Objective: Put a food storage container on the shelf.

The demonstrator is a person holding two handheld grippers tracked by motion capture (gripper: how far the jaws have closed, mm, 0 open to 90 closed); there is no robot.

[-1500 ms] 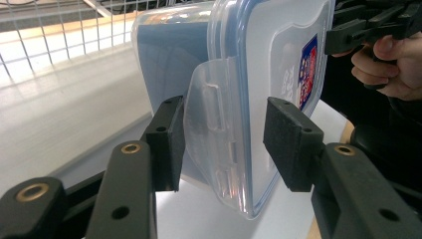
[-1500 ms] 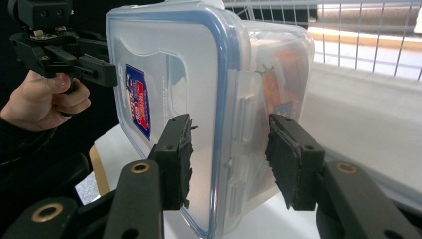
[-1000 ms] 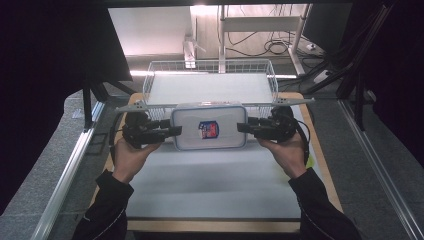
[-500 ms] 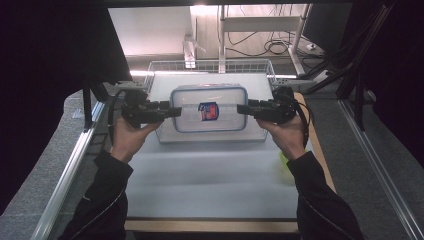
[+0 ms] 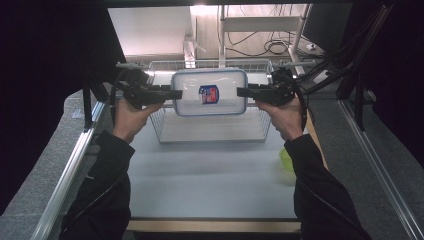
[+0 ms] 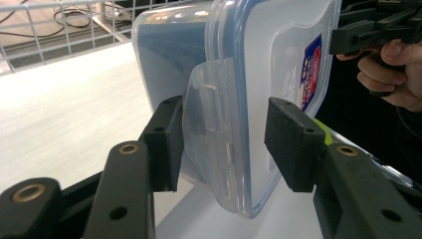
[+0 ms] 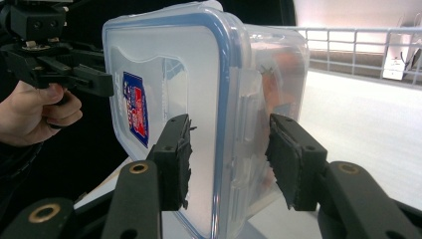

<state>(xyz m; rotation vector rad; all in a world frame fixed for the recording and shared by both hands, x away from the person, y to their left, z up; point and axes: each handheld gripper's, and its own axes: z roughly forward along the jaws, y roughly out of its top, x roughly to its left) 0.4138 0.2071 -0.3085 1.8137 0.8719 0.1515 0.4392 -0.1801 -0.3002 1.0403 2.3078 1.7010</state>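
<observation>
Clear plastic container (image 5: 209, 92) with a blue-rimmed snap lid, held up in the air over the wire basket (image 5: 212, 131) at the far end of the bench (image 5: 210, 175). Carried by both ends: left gripper (image 5: 175, 93) clamped on one short end, right gripper (image 5: 243, 92) on the other, fingers (image 6: 293, 144) pinching across the lid edge and its clip flap. Looks empty, so probably light. Stiff walls, but smooth plastic, likely slippery. Flaps probably flex, so better to bite on the rim itself than the clip. Needs level, matched hands, or could twist out and drop into the basket.
</observation>
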